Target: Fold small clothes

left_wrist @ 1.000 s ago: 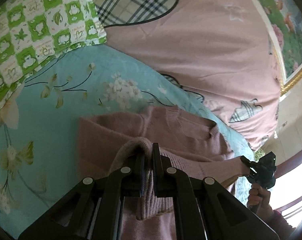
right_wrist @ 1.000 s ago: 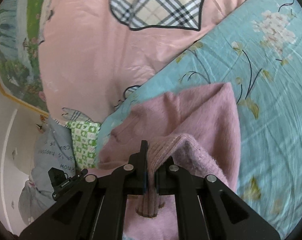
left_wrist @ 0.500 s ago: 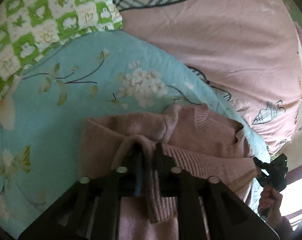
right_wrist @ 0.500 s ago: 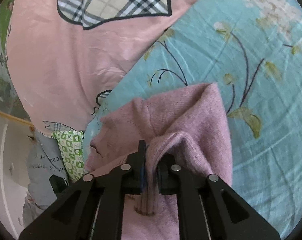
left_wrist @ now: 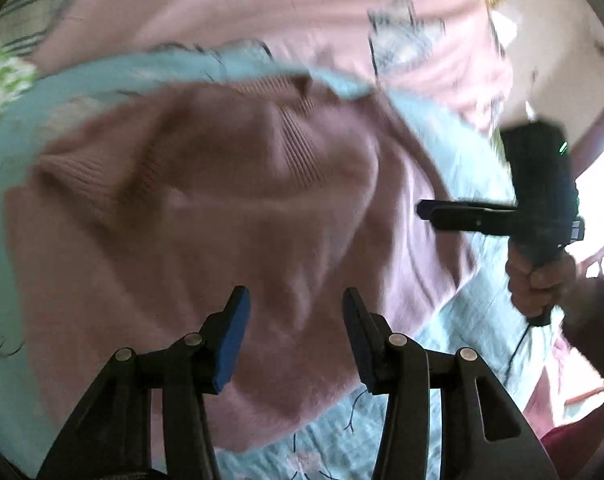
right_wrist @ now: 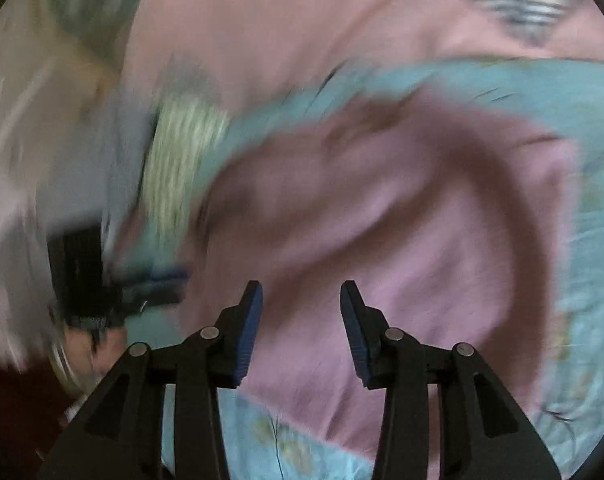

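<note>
A small dusty-pink knit sweater (left_wrist: 206,216) lies folded on the light blue floral sheet (left_wrist: 453,332); its ribbed edge shows at the far side. My left gripper (left_wrist: 296,320) is open and empty just above the sweater's near part. My right gripper (right_wrist: 300,316) is open and empty above the same sweater (right_wrist: 401,232). The right gripper also shows in the left wrist view (left_wrist: 425,210), held by a hand at the sweater's right side. The left gripper shows blurred in the right wrist view (right_wrist: 174,280). Both views are motion-blurred.
A pink quilt (left_wrist: 262,8) with plaid patches lies beyond the blue sheet. A green and white checked cloth (right_wrist: 182,160) lies at the sheet's left edge in the right wrist view. The bed's edge and a bright floor (left_wrist: 597,184) are to the right.
Both grippers were shut on the sweater's ribbed hem and carried it forward over the body. Now both have opened, let go and pulled back; the sweater lies folded.
</note>
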Demonstrator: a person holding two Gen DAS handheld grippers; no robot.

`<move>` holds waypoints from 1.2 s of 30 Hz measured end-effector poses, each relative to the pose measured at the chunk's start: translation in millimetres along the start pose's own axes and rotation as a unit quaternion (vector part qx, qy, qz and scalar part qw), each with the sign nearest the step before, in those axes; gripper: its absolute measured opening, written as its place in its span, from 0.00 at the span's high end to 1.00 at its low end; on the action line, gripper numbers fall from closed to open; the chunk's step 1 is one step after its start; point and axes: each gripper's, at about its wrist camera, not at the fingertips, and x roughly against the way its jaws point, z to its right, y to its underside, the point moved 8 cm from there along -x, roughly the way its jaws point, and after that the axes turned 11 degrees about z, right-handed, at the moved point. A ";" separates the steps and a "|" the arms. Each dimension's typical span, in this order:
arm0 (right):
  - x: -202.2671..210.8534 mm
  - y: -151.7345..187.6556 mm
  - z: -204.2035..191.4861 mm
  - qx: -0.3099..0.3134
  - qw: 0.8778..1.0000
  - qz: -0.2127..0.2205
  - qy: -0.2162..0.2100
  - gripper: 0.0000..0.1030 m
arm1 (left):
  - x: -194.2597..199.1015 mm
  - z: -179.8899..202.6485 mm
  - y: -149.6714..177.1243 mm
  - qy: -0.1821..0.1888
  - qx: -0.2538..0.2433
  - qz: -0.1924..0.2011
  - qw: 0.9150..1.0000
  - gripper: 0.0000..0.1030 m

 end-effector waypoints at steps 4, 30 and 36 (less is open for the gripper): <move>-27.4 9.2 -2.6 0.028 0.999 -0.043 -0.013 0.58 | -21.0 -7.9 -3.3 -0.004 -0.005 -0.017 1.000 0.56; 27.1 -91.7 156.0 -0.166 0.955 0.147 0.195 0.88 | 9.1 -179.8 -74.6 -0.171 0.196 0.083 0.962 0.77; 34.3 -70.3 106.3 -0.132 0.970 0.141 0.146 0.88 | 50.1 -104.4 -47.3 -0.112 0.160 0.104 0.975 0.57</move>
